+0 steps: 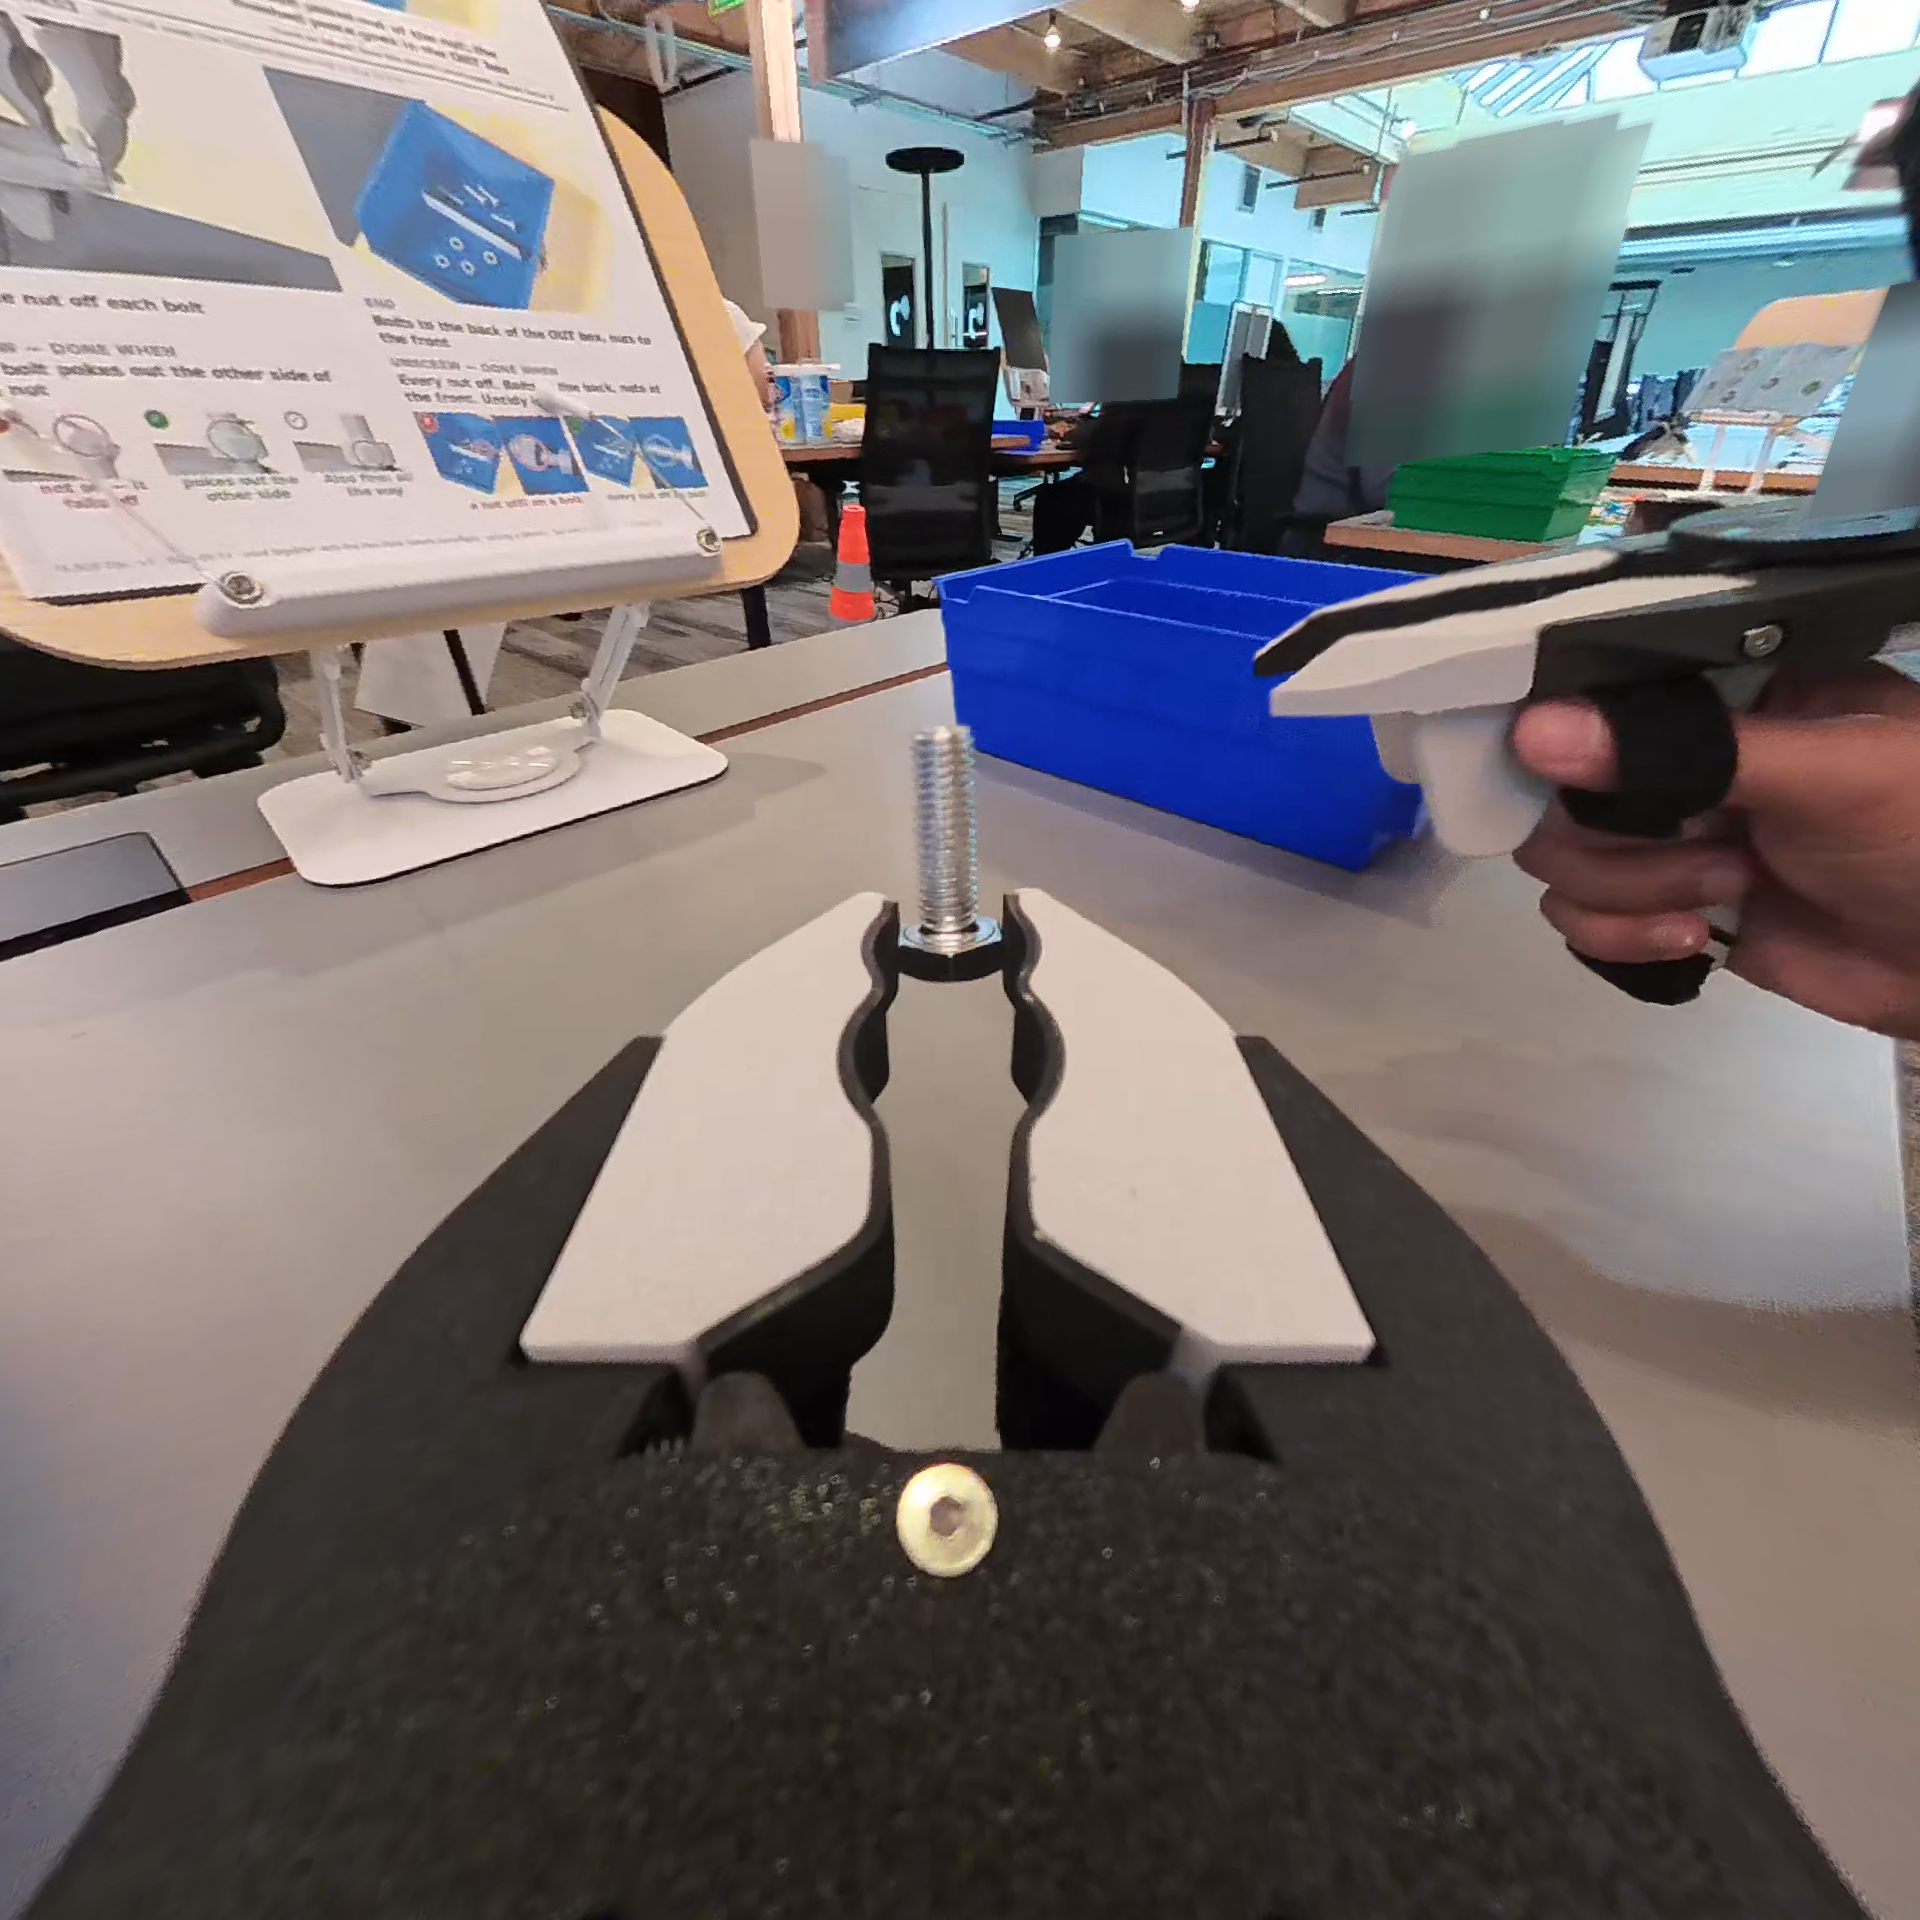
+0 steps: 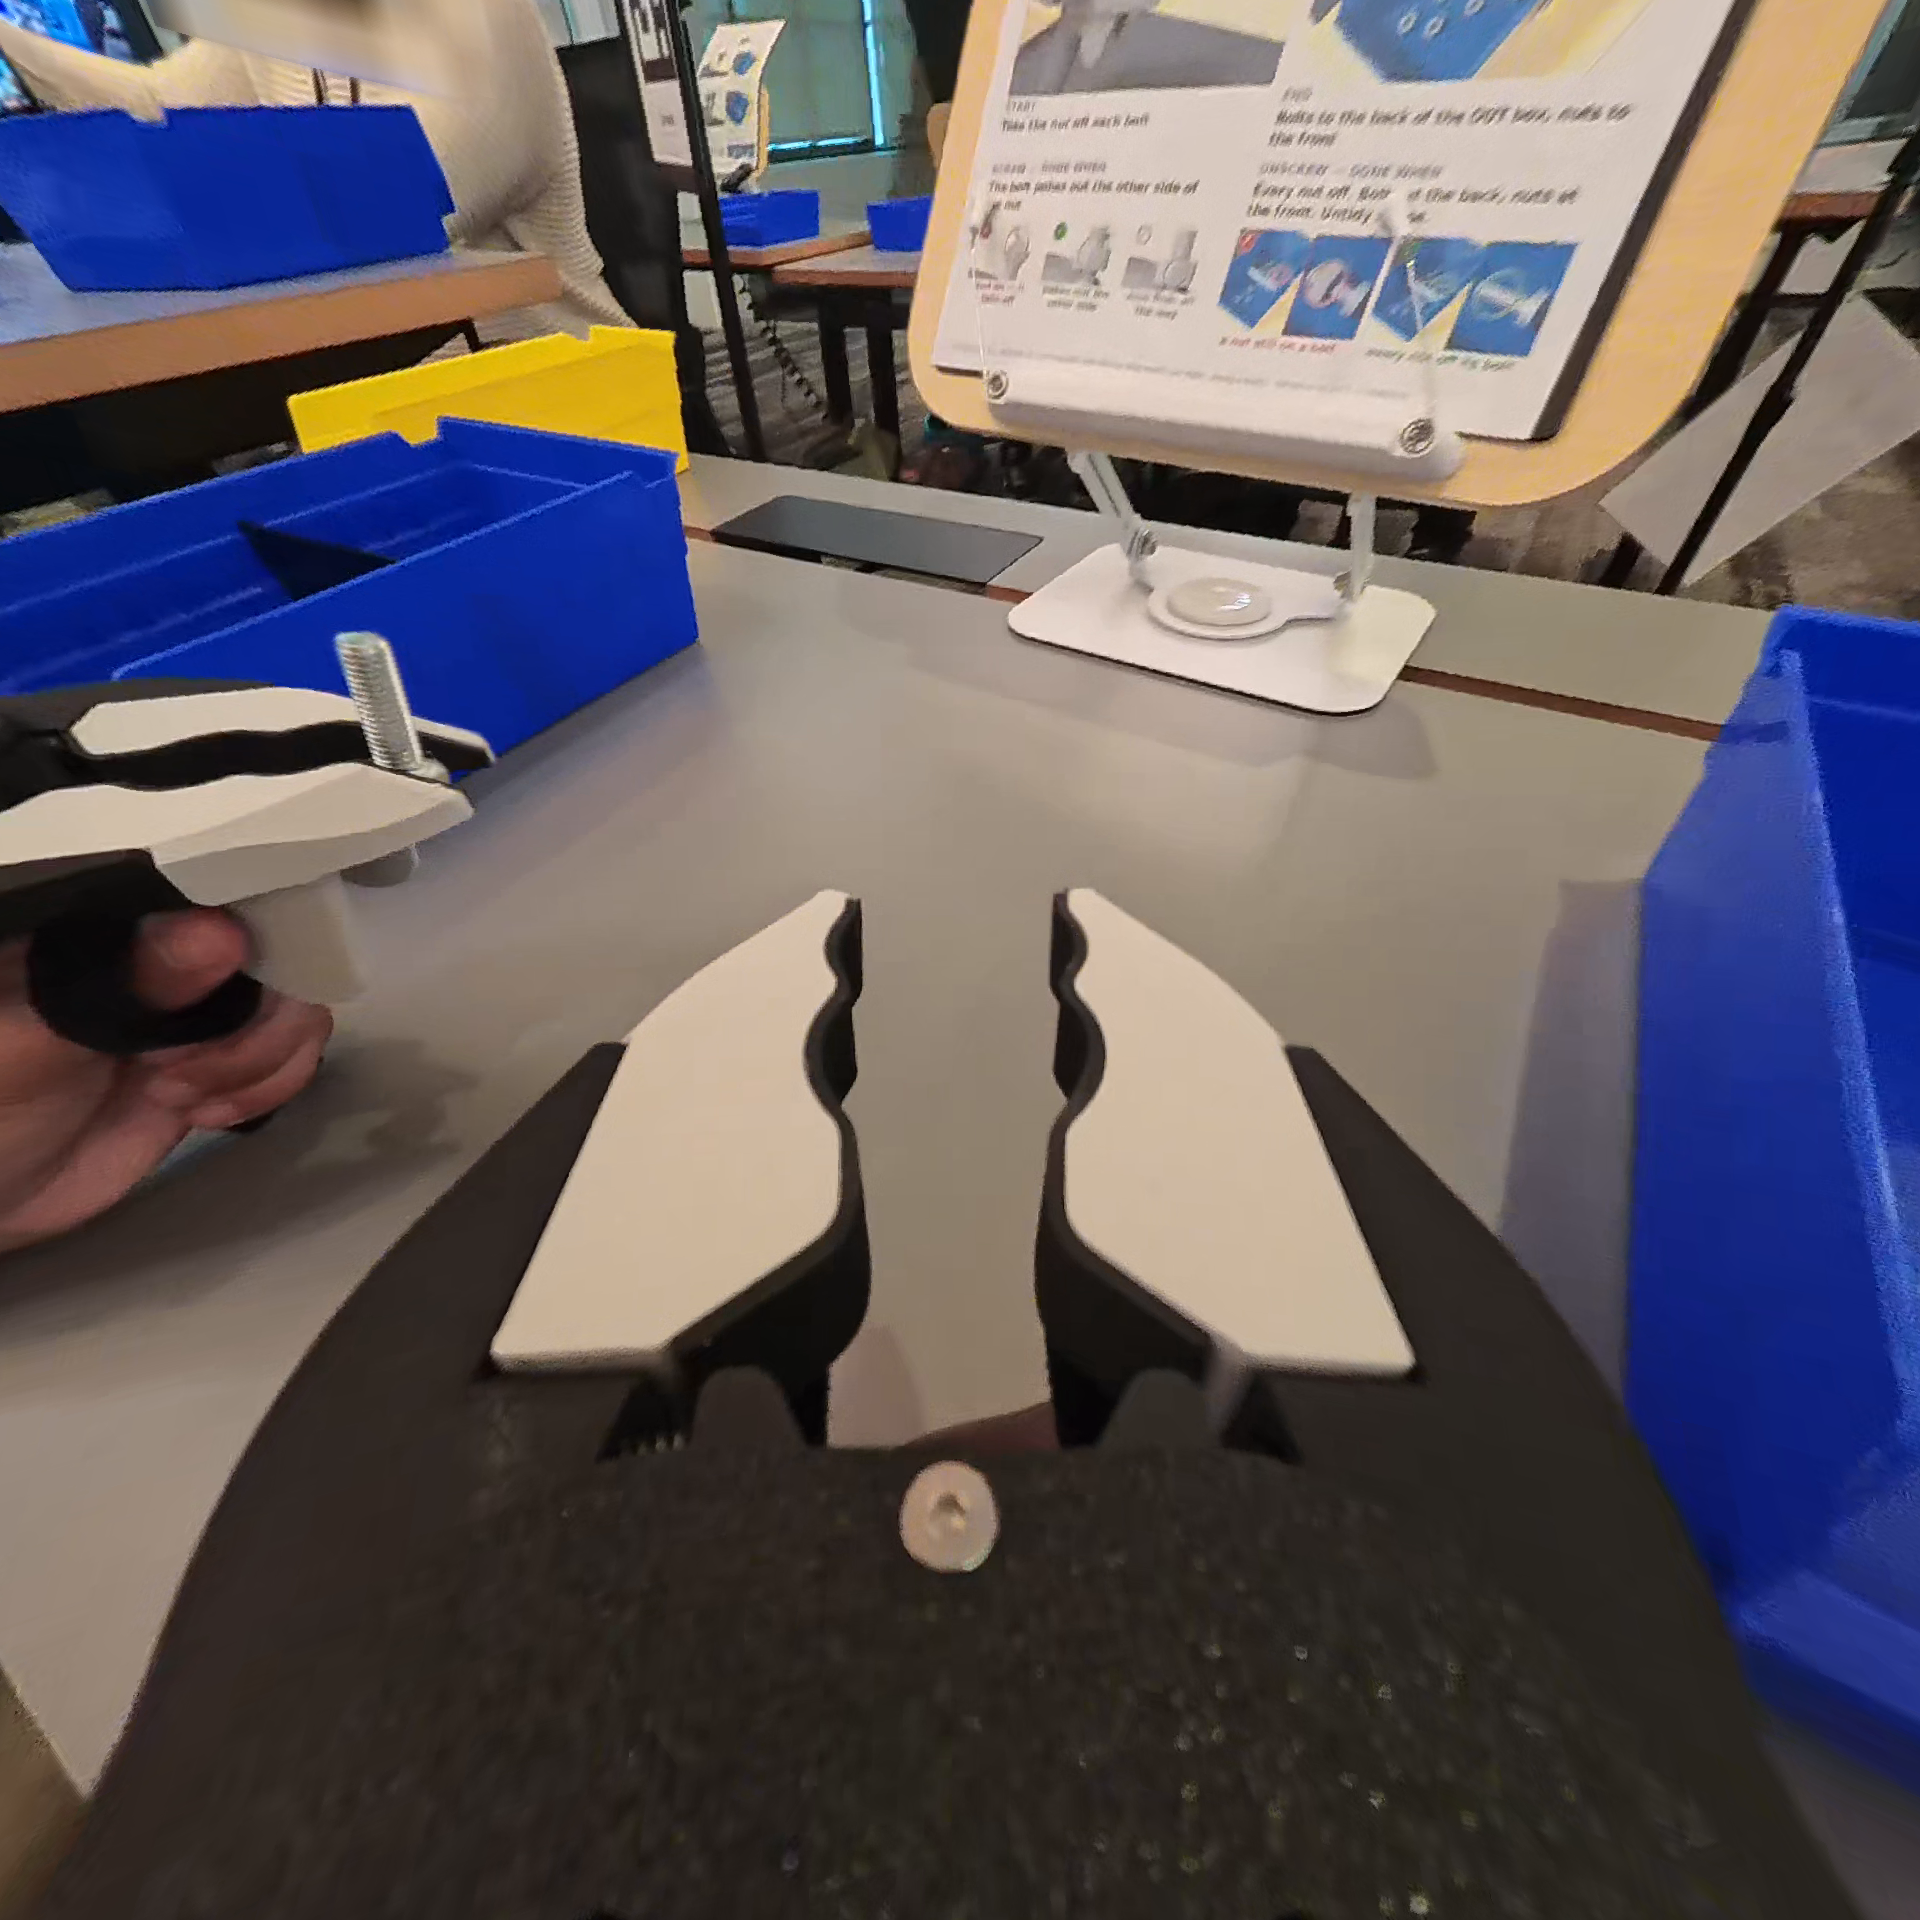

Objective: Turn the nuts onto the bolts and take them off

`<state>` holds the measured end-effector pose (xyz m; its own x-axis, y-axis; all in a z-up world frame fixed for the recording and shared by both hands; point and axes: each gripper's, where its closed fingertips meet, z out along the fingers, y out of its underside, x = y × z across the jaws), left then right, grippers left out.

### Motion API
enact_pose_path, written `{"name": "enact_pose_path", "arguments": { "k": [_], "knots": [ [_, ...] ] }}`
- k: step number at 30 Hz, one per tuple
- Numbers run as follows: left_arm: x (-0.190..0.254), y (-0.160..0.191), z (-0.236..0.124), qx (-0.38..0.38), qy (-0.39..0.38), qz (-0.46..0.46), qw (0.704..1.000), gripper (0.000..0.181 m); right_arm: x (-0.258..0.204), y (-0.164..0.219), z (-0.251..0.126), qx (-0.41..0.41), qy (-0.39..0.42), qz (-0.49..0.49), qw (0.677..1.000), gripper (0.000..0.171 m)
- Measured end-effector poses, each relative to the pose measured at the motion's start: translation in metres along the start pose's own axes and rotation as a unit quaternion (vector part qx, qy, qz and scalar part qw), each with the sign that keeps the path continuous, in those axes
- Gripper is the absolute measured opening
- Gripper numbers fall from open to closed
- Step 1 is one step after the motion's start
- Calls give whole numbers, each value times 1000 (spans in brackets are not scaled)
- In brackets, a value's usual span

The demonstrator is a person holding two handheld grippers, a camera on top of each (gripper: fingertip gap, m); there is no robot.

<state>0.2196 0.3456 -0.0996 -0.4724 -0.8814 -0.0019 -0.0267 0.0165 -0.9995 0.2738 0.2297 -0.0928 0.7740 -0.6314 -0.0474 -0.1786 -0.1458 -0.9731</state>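
My left gripper (image 1: 948, 935) is shut on the hex base of a silver bolt (image 1: 943, 821). The threaded shaft stands upright above the fingertips, over the grey table (image 1: 520, 1039). I cannot tell whether the hex piece is the bolt's head or a nut. The same gripper (image 2: 457, 774) and bolt (image 2: 376, 694) show at the left of the right wrist view, with a hand on the grip. My right gripper (image 2: 956, 914) is open and empty over the table (image 2: 1039, 790), to the right of the bolt. It also shows at the right edge of the left wrist view (image 1: 1283, 681).
A blue bin (image 1: 1143, 665) stands behind the bolt, and it is the bin at the right edge of the right wrist view (image 2: 1787, 1039). Another blue bin (image 2: 468, 582) and a yellow bin (image 2: 520, 400) sit at back left. An instruction sheet on a white stand (image 2: 1226, 623) is at the back.
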Motion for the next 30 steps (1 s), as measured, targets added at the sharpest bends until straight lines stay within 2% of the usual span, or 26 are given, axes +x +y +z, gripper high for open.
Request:
{"name": "enact_pose_path", "arguments": {
  "k": [5, 11, 15, 19, 23, 30],
  "knots": [
    [5, 0, 1, 0, 4, 14, 1000, 18, -9, 2, -30, 21, 18, 11, 1000, 35],
    [-2, 4, 1, -7, -18, 8, 1000, 18, 17, 15, -101, 31, 73, 14, 997, 35],
    [-4, 9, -1, -16, -38, 20, 999, 18, 51, 46, -163, 10, 123, 17, 992, 35],
    [-9, 13, 4, -27, -58, 29, 998, 18, 80, 104, -214, -9, 165, 43, 985, 35],
    [-13, 15, 10, -33, -69, 34, 997, 18, 85, 140, -242, 1, 175, 75, 982, 36],
    [-17, 18, 14, -43, -76, 44, 995, 18, 92, 141, -267, 17, 205, 54, 977, 33]
  ]
}}
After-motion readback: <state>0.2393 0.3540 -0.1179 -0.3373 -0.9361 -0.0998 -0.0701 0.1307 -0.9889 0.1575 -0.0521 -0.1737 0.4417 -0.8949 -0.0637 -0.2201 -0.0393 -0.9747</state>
